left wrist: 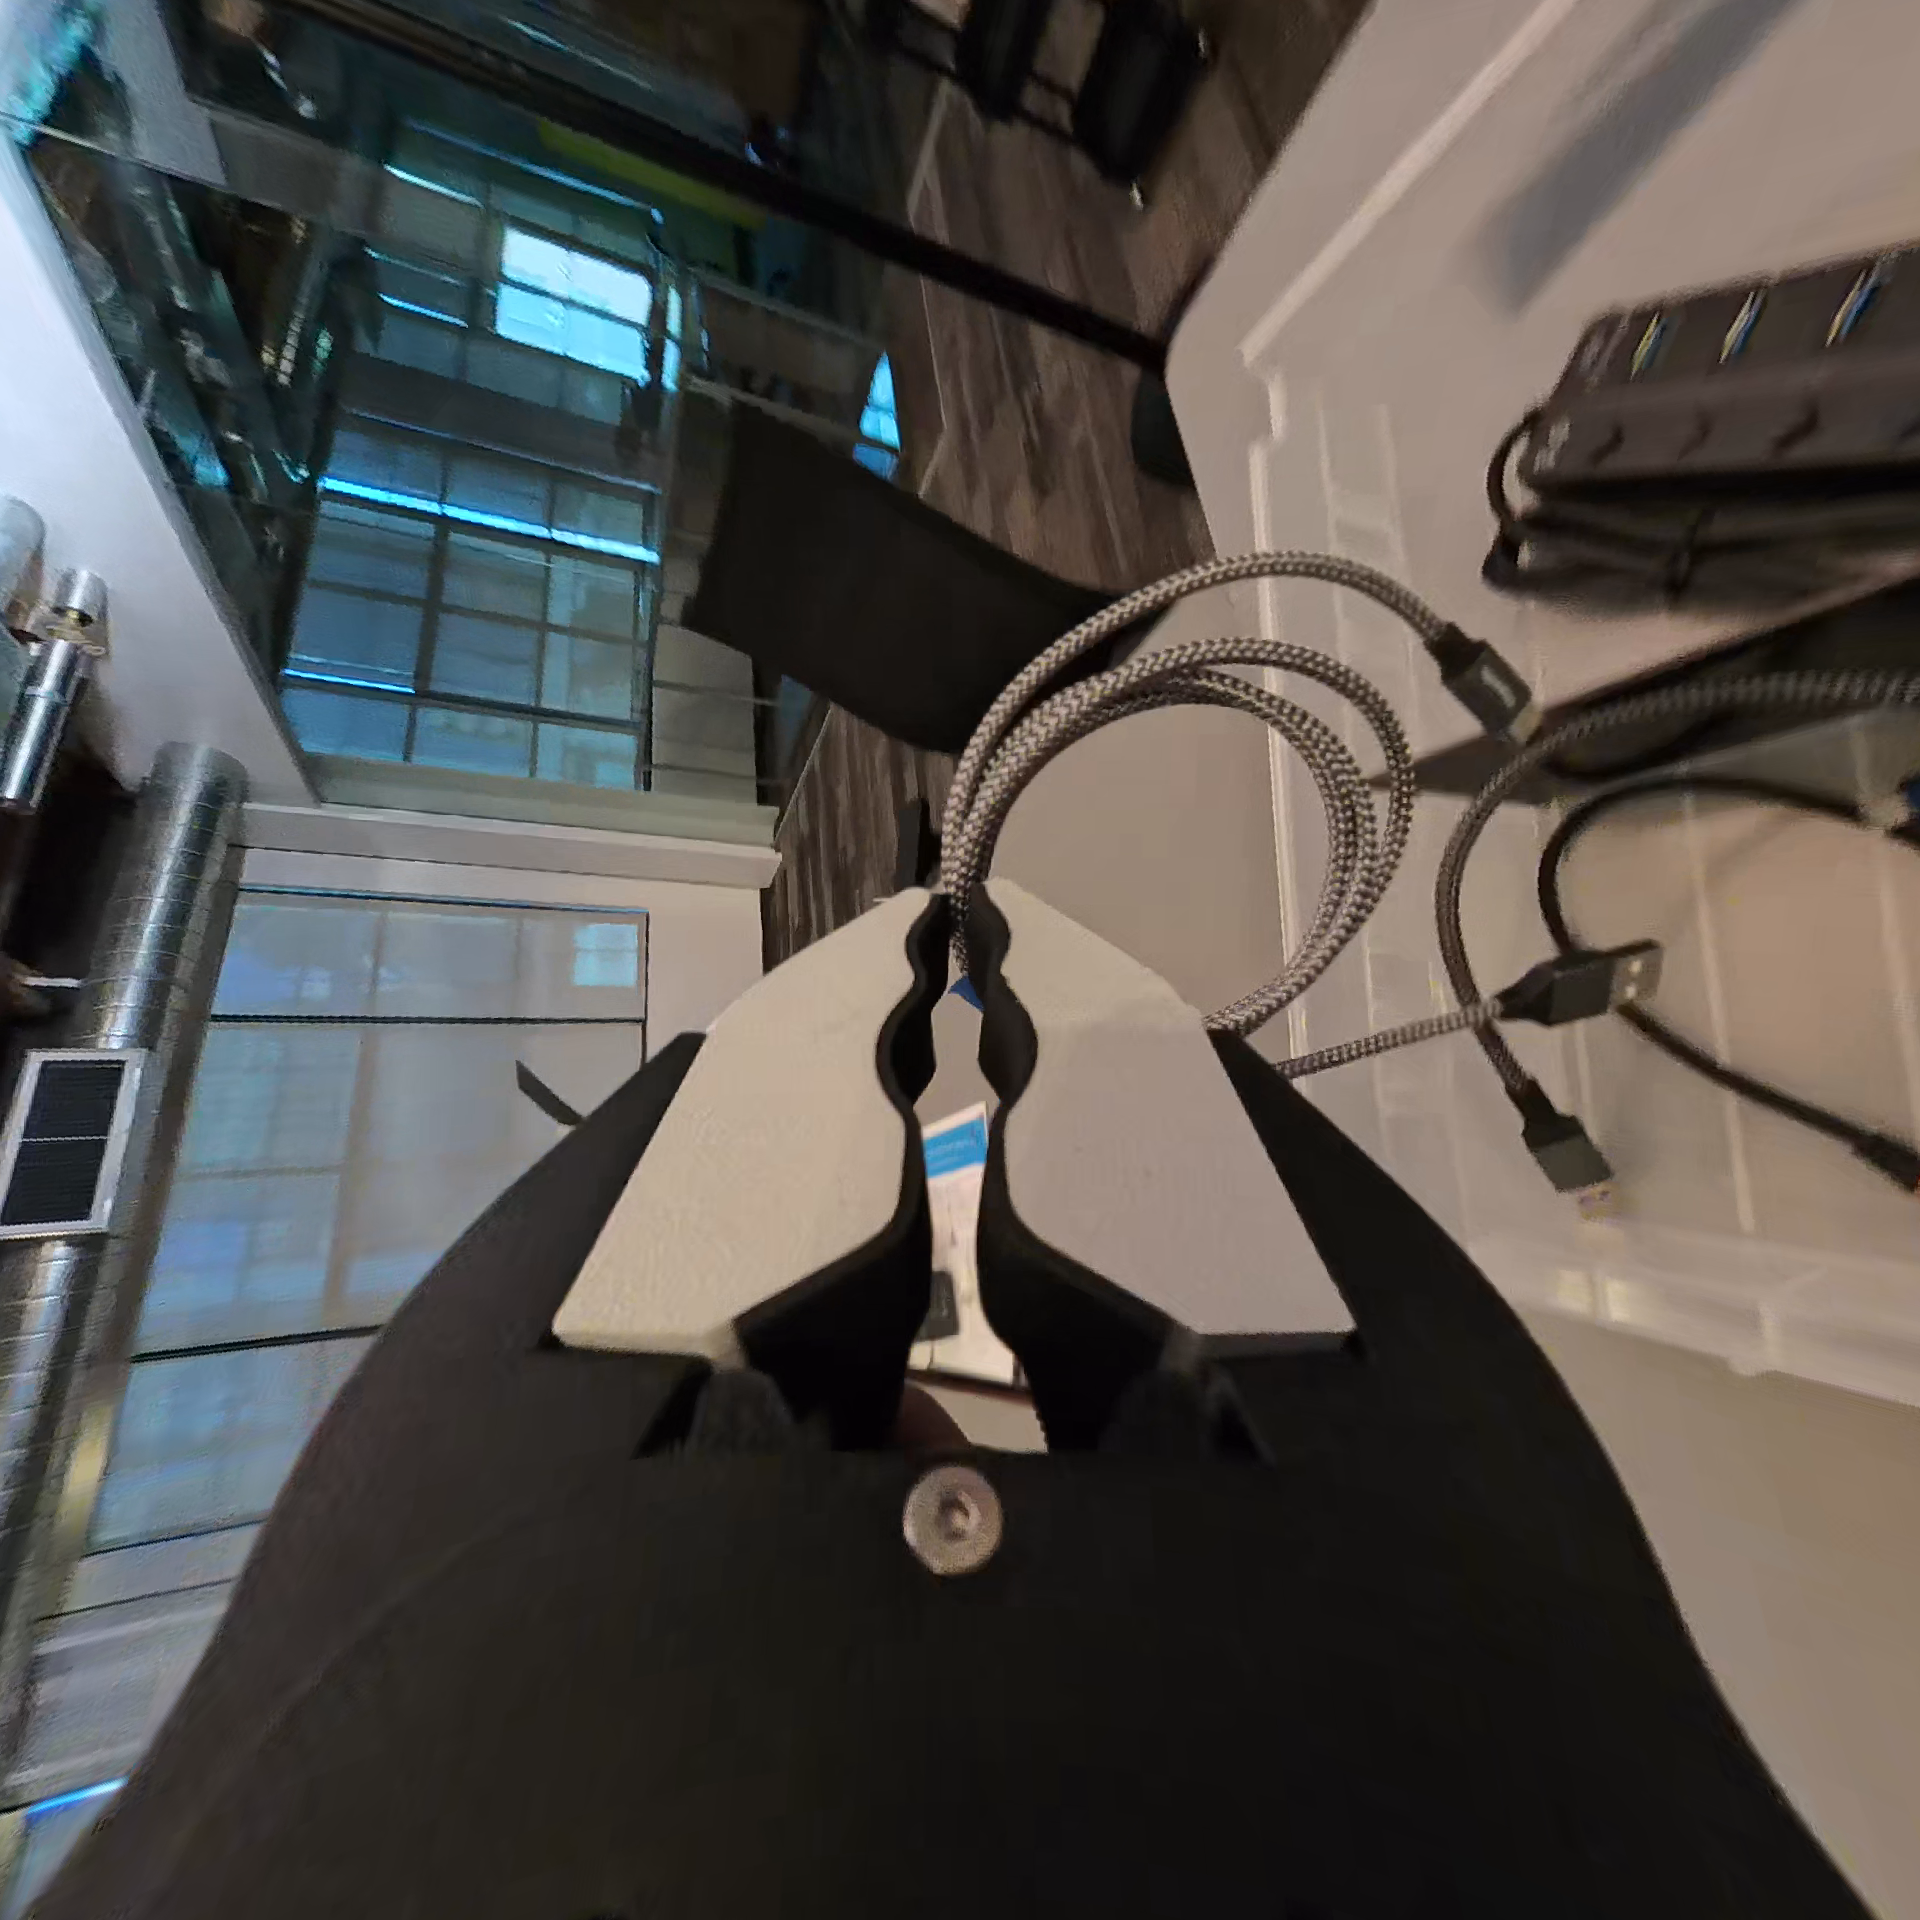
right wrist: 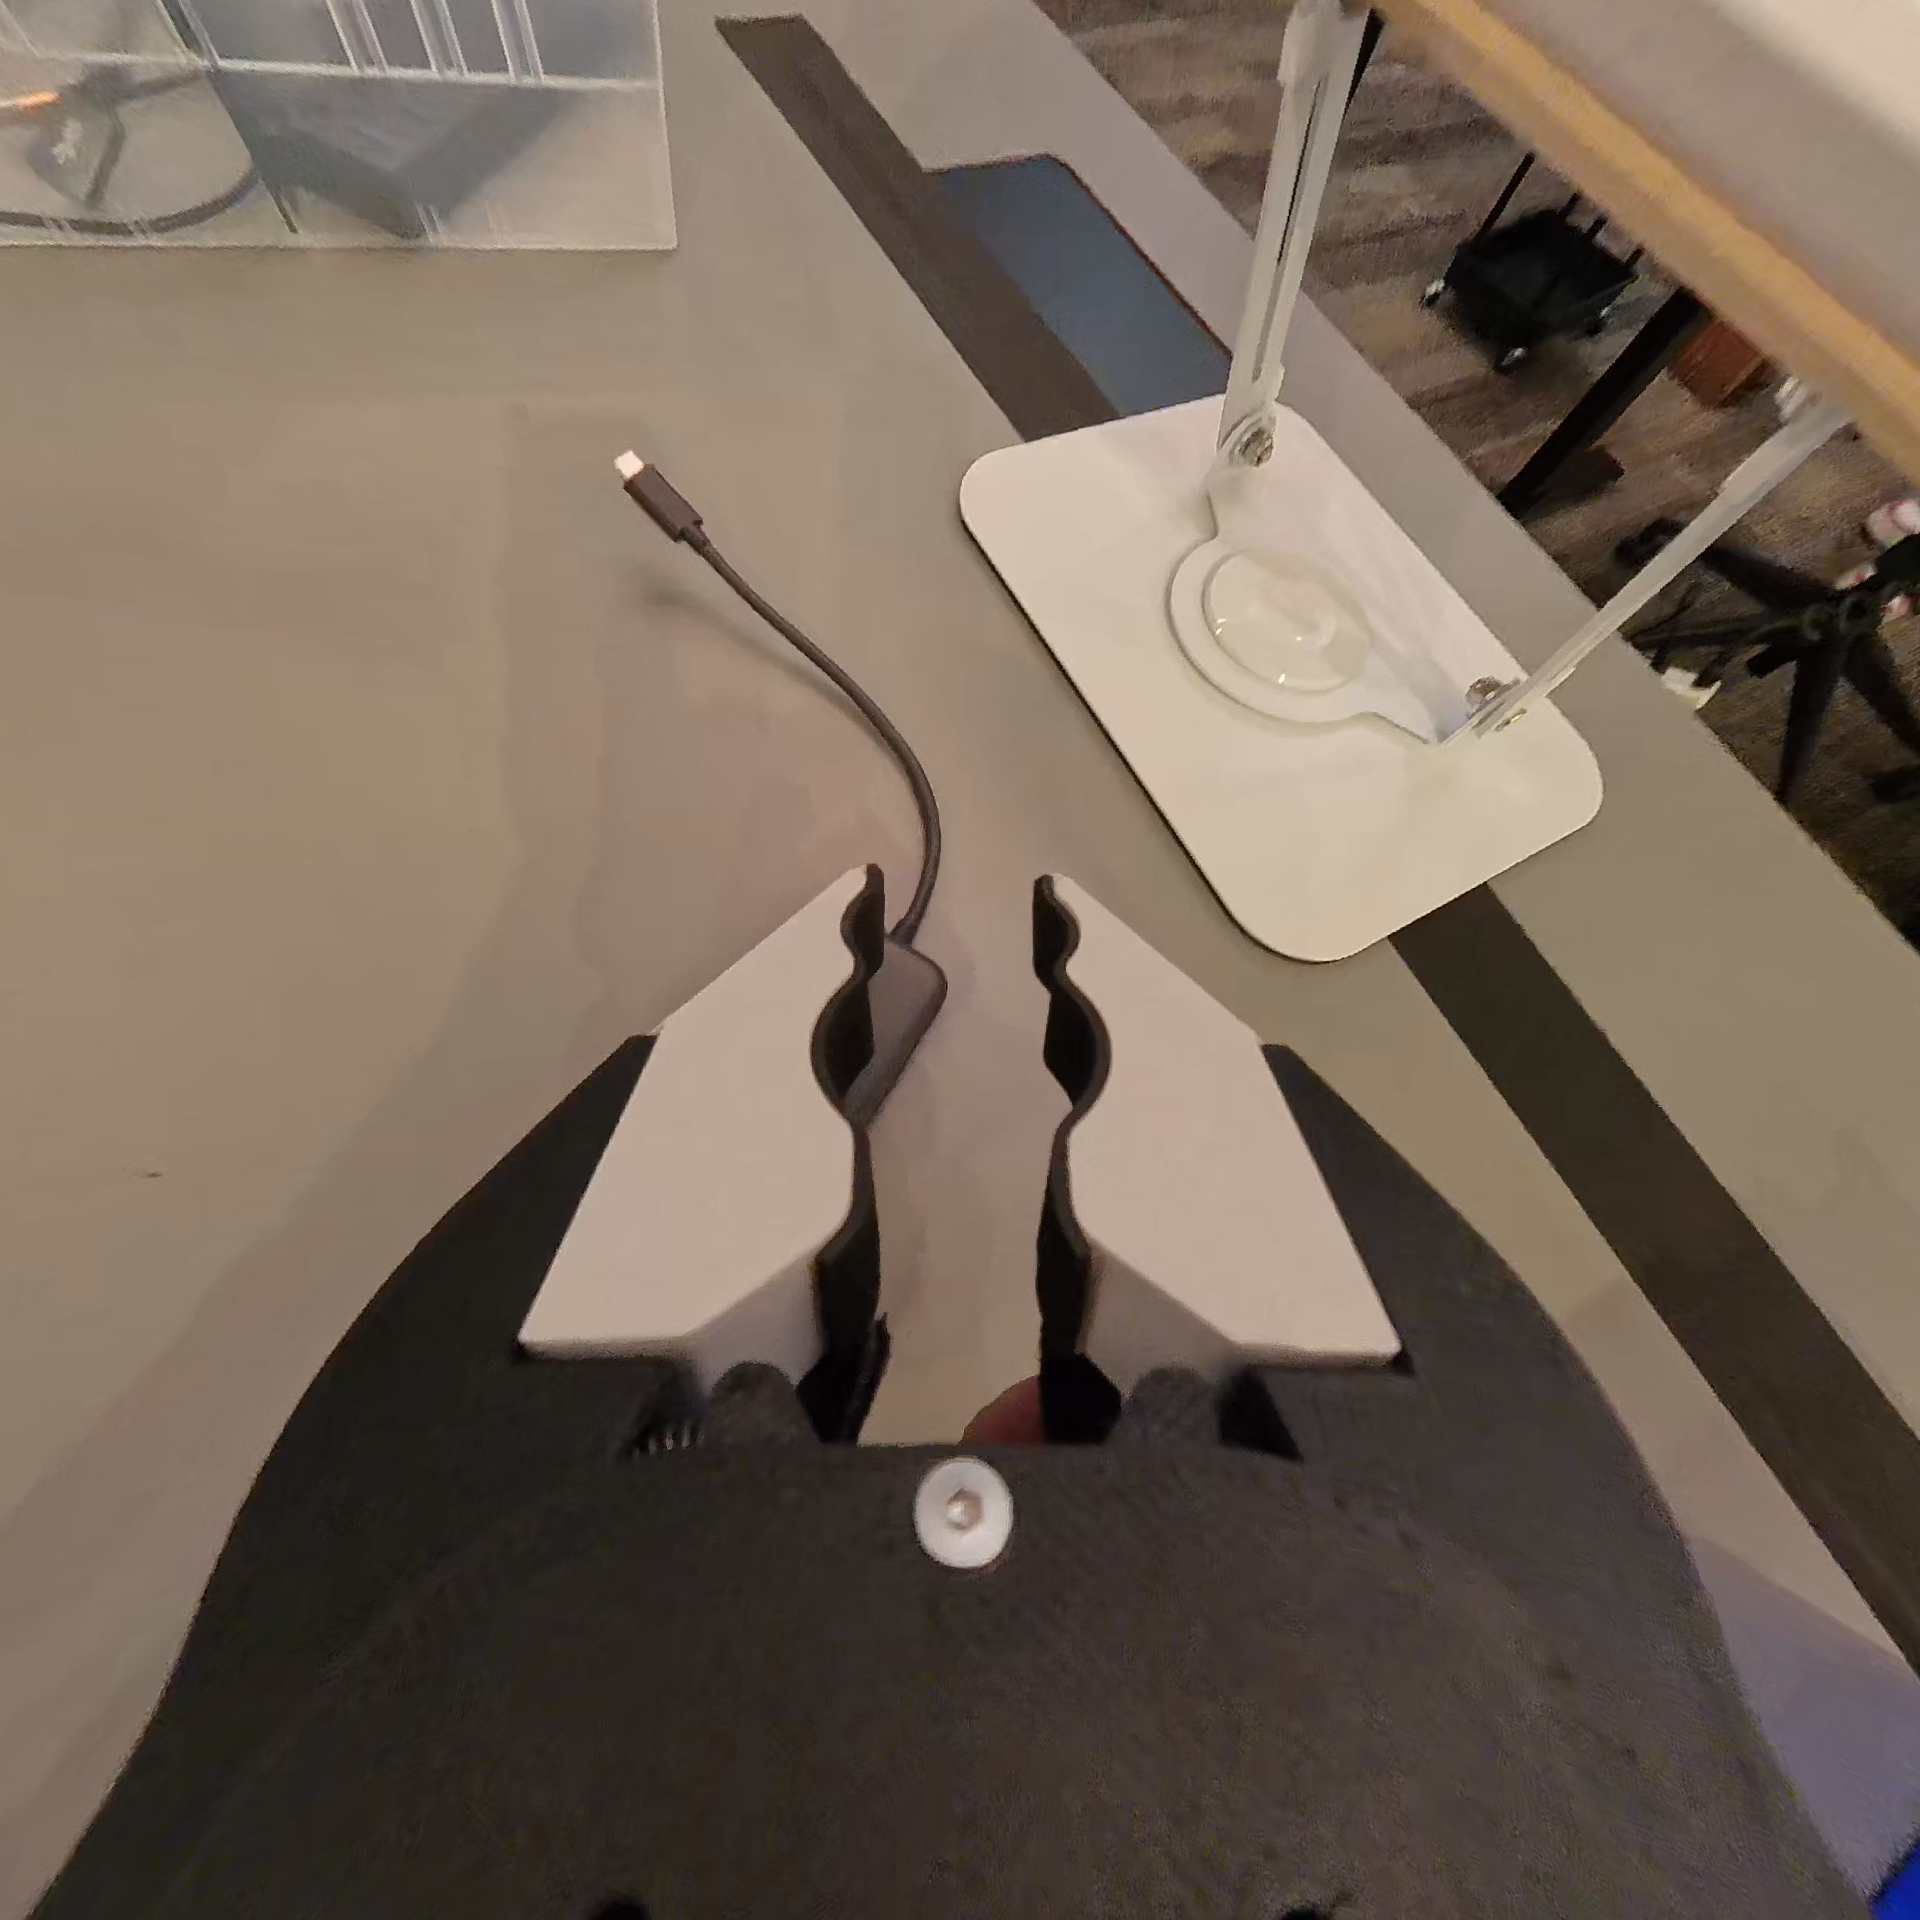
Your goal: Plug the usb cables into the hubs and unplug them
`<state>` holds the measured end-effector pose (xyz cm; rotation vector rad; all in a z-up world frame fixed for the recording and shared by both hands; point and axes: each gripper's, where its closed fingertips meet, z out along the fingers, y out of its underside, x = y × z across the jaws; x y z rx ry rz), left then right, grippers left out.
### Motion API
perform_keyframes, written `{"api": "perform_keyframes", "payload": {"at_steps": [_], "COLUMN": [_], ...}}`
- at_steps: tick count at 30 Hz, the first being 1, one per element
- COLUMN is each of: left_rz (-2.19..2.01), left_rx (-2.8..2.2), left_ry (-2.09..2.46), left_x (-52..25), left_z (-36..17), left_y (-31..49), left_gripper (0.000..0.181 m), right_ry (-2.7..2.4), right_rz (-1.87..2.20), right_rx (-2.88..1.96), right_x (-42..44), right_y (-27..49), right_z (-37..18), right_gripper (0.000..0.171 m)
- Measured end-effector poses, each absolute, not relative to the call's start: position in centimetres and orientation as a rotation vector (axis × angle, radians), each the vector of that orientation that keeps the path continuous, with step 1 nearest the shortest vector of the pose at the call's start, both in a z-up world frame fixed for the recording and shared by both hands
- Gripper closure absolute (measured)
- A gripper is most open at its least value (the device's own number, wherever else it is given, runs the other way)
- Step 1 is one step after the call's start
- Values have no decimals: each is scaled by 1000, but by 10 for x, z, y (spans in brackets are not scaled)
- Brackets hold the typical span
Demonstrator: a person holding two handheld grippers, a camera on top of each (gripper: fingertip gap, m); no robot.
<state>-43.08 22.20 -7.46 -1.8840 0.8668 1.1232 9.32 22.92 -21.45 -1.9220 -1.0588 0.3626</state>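
Left gripper (left wrist: 964, 914) pinched on looped braided cable (left wrist: 1195, 665), right gripper (right wrist: 956, 894) parted, empty, hub (right wrist: 891, 1023) lengthwise beneath.

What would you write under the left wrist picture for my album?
Left gripper shut on a coiled braided USB cable, lifted beside a clear bin lid holding a black USB hub.

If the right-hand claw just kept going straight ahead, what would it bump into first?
Probably the grey table. The right gripper tilts down at it, open, with a small hub beside one finger. Depth is hard to judge.
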Motion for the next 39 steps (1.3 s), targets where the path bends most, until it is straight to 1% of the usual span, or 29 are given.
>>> {"api": "perform_keyframes", "payload": {"at_steps": [5,11,15,18,21,23,27,32,35,39], "left_rz": [921,660,421,233,79,5,-87,-151,-197,-229], "left_rx": [-1772,-1644,-1611,-1623,-1648,-1671,-1735,-1876,-1927,-1972], "left_ry": [814,865,898,909,921,929,939,999,998,984], "left_x": [-373,-268,-194,-146,-108,-89,-65,-54,-53,-54], "left_z": [-41,-19,-20,-27,-38,-49,-79,-140,-168,-192], "left_y": [213,209,212,219,231,240,256,263,264,268], "left_gripper": [178,178,178,178,178,178,178,178,178,178], "right_ry": [-1063,-1155,-1234,-1322,-1452,-1504,-1442,-1321,-1356,-1499], "right_rz": [341,393,357,135,-163,-250,-170,-85,-4,45], "right_rx": [-1787,-1571,-1415,-1241,-999,-939,-1020,-1177,-1259,-1315], "right_x": [77,29,-5,-22,-34,-34,-4,51,63,52], "right_y": [224,190,164,152,139,137,152,180,184,178], "right_z": [-183,-143,-127,-123,-129,-135,-123,-111,-127,-165], "right_gripper": [141,139,133,128,133,136,143,147,148,144]}}
